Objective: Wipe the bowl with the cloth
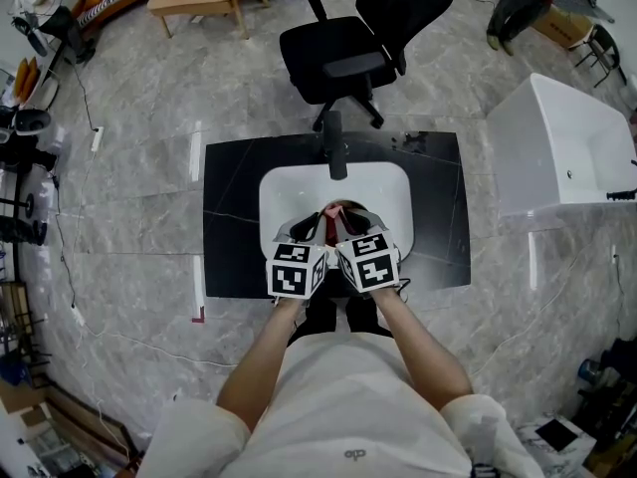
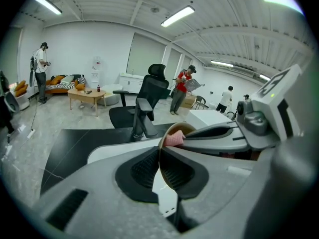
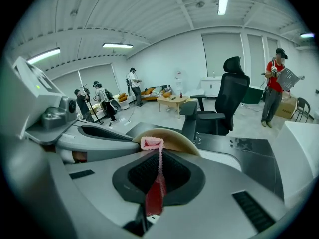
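Note:
Over the white sink [image 1: 284, 185] I hold both grippers close together. My left gripper [image 1: 311, 230] is shut on the rim of a tan bowl [image 2: 172, 132], whose thin edge runs between the pads [image 2: 144, 171]. The bowl [image 3: 175, 139] is tilted on its side above the basin. My right gripper [image 1: 351, 225] is shut on a pink-red cloth [image 3: 157, 183]. The cloth's top end [image 2: 174, 139] is folded against the bowl's inside near the rim. In the head view the bowl [image 1: 343, 210] and cloth show only partly past the marker cubes.
The sink sits in a black countertop [image 1: 234, 217] with a dark faucet [image 1: 335, 147] at its back. A black office chair [image 1: 343, 38] stands behind it and a white tub [image 1: 567, 142] to the right. People stand far off in the room.

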Demonstrator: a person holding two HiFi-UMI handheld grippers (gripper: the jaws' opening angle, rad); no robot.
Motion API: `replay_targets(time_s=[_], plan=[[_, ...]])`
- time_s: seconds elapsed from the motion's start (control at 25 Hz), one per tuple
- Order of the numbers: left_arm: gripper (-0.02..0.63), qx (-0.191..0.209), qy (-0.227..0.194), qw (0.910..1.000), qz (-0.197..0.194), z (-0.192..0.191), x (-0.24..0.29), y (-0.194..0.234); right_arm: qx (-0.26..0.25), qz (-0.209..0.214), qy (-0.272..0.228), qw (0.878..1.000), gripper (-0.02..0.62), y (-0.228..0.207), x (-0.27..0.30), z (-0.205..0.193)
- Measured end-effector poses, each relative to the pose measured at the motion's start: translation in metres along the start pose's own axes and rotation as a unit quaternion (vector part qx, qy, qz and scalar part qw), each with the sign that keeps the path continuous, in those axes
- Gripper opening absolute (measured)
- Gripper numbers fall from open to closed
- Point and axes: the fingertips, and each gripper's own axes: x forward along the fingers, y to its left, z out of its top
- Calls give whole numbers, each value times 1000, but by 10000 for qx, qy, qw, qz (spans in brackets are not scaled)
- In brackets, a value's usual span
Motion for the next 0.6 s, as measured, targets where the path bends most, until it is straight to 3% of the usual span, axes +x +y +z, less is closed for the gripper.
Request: replay_targets(time_s=[0.28,0.44,0.6], plan=[[23,-50,-77,10000,11,3,-3,6,-125,658,245,9975,15,18,2,-12],[23,-67,-97,9999,73,8,-5,12,-763,816,517,9924,15,27,-1,-22],[21,-101,-40,9998,145,8,-6,17,-1643,503,726,9825,15,23,-3,-28]])
